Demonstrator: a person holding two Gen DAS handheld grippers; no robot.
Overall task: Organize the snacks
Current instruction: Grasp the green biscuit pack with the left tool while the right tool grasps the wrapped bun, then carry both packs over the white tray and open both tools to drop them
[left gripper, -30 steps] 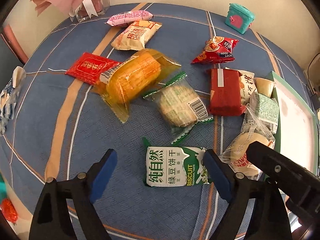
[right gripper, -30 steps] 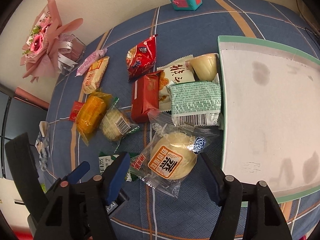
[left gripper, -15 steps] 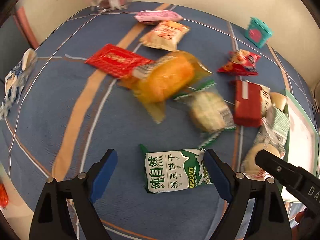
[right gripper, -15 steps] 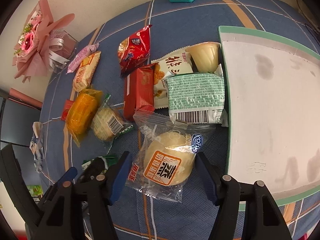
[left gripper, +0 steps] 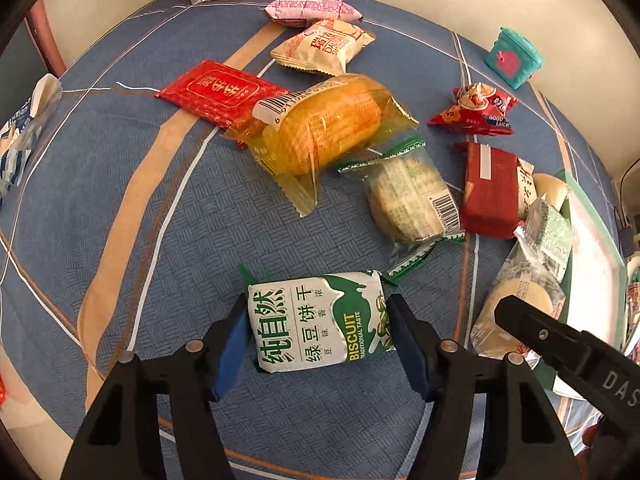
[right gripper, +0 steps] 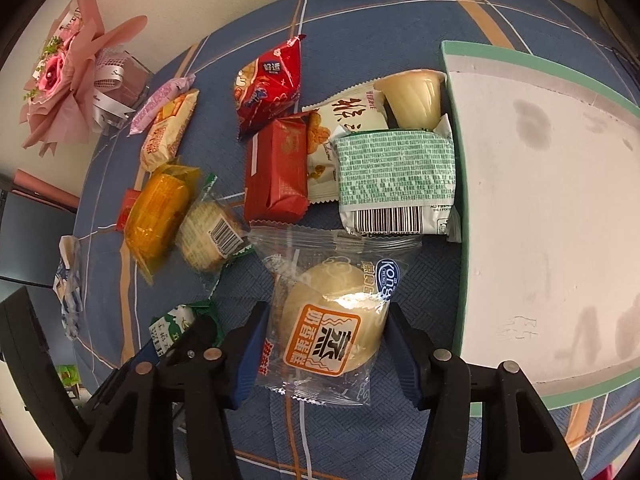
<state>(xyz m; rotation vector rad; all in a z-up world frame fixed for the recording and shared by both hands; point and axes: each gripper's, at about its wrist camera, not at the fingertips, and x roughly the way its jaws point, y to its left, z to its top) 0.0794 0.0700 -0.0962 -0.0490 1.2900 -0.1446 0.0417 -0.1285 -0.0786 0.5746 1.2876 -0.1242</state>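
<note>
My left gripper is shut on a green-and-white biscuit packet that lies on the blue cloth; the packet also shows in the right wrist view. My right gripper is shut on a clear bag with a pale round cake, seen at the right in the left wrist view. A white tray with a green rim lies just right of the cake. More snacks lie beyond: a yellow corn pack, a green-edged pastry, a red box.
Further snacks lie on the cloth: a red flat packet, a beige packet, a pink candy, a red crisp bag, a green-printed pack, a jelly cup. A teal box and a pink bouquet stand at the back.
Both grippers moved forward and down and closed: the left one onto the biscuit packet, the right one onto the bagged cake.
</note>
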